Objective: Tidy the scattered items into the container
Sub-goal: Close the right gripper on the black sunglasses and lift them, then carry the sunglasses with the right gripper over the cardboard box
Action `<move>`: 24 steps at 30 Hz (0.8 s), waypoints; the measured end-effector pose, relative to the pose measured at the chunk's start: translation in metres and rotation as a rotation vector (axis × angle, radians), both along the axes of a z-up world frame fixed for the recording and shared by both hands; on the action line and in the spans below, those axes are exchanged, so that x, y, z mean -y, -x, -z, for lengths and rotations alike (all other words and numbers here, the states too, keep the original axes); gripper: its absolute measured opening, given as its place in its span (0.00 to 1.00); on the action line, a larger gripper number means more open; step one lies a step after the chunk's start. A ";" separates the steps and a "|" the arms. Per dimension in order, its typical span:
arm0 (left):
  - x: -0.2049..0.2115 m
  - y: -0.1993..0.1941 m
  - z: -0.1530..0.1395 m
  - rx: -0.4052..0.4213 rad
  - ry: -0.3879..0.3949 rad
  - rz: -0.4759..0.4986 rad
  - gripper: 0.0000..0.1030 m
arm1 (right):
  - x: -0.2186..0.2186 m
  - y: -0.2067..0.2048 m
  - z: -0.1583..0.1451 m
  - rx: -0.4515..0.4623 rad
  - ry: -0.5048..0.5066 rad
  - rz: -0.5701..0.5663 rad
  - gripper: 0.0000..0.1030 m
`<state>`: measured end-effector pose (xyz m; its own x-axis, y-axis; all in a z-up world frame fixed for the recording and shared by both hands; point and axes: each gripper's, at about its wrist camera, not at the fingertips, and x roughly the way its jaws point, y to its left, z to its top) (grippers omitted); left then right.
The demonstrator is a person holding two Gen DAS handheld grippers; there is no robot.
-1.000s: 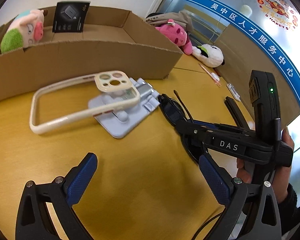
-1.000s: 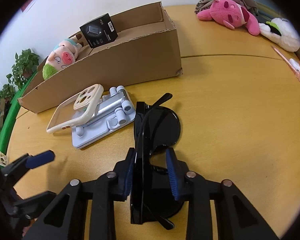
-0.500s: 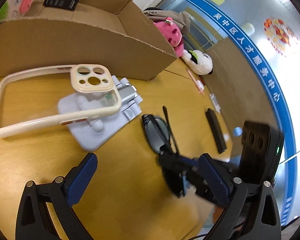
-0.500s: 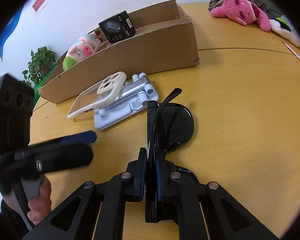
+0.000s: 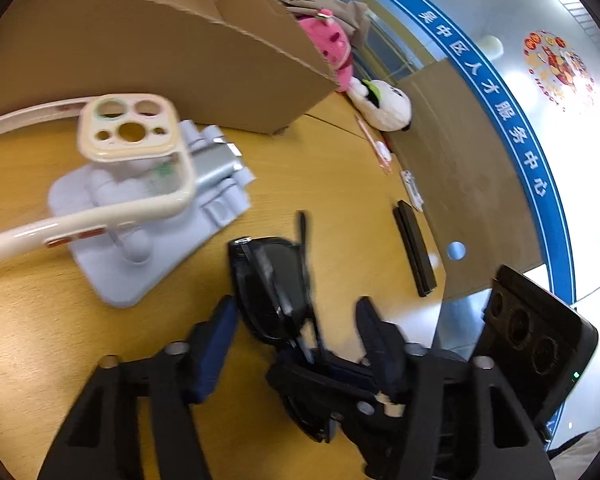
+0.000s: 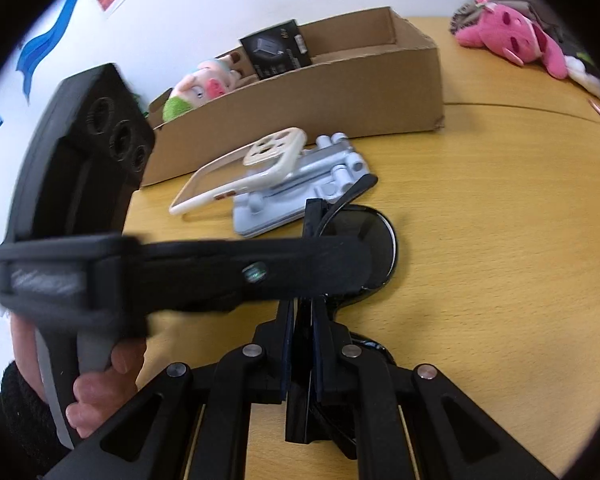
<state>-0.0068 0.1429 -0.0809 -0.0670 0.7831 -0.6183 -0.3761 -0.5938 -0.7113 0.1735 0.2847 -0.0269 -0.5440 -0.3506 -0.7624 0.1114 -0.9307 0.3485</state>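
Black sunglasses [image 5: 274, 280] lie folded on the yellow table; my right gripper [image 6: 302, 344] is shut on their frame [image 6: 364, 240]. My left gripper [image 5: 296, 332] is open, its blue pads either side of the sunglasses, and it crosses the right wrist view [image 6: 180, 268]. A cream phone case [image 5: 140, 148] leans on a pale blue phone stand [image 5: 148, 248] to the left. The cardboard box [image 5: 172, 52] stands behind them; in the right wrist view [image 6: 340, 92] it holds a pig plush [image 6: 204, 88] and a black packet [image 6: 276, 50].
A pink plush [image 5: 328, 48] and a white plush [image 5: 384, 104] lie at the far right of the table. A pink pen [image 5: 374, 144], a small white item [image 5: 412, 188] and a black bar [image 5: 414, 248] lie near the right edge.
My right gripper closed on the sunglasses. My left gripper swung right and down over the sunglasses, its fingers narrowing around them.
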 end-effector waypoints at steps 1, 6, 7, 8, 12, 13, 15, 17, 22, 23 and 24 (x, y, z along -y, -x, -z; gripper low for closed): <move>0.002 0.002 0.003 0.016 -0.008 -0.002 0.38 | 0.002 -0.001 -0.002 -0.010 0.002 -0.010 0.07; 0.004 0.002 0.004 0.012 0.009 -0.003 0.36 | 0.013 -0.002 -0.005 -0.024 -0.013 -0.039 0.07; 0.004 0.002 0.002 0.003 0.017 -0.002 0.35 | 0.013 -0.002 -0.005 -0.023 -0.008 -0.041 0.07; 0.005 0.001 0.000 -0.004 0.019 -0.001 0.34 | 0.013 -0.002 -0.006 -0.023 -0.002 -0.042 0.07; 0.008 0.003 -0.014 -0.025 0.007 0.009 0.33 | 0.014 -0.005 -0.015 -0.046 0.004 -0.047 0.07; 0.009 0.004 -0.019 -0.028 0.008 0.009 0.33 | 0.015 -0.004 -0.019 -0.050 0.004 -0.047 0.07; 0.011 0.009 -0.033 -0.049 0.009 0.010 0.33 | 0.016 -0.002 -0.028 -0.061 0.006 -0.047 0.07; 0.015 0.013 -0.053 -0.087 0.006 0.012 0.28 | 0.019 0.001 -0.042 -0.090 0.004 -0.052 0.07; 0.017 0.027 -0.100 -0.181 0.016 0.013 0.28 | 0.025 0.015 -0.082 -0.173 -0.001 -0.056 0.07; 0.018 0.030 -0.110 -0.200 0.018 0.012 0.28 | 0.025 0.019 -0.091 -0.188 -0.002 -0.057 0.07; 0.020 0.034 -0.120 -0.217 0.016 0.010 0.28 | 0.026 0.021 -0.098 -0.201 -0.003 -0.059 0.07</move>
<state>-0.0404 0.1234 0.0387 -0.1922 0.7749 -0.6022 -0.5254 -0.5995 -0.6037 0.1522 0.2585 0.0710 -0.6640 -0.3840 -0.6416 0.2324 -0.9216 0.3110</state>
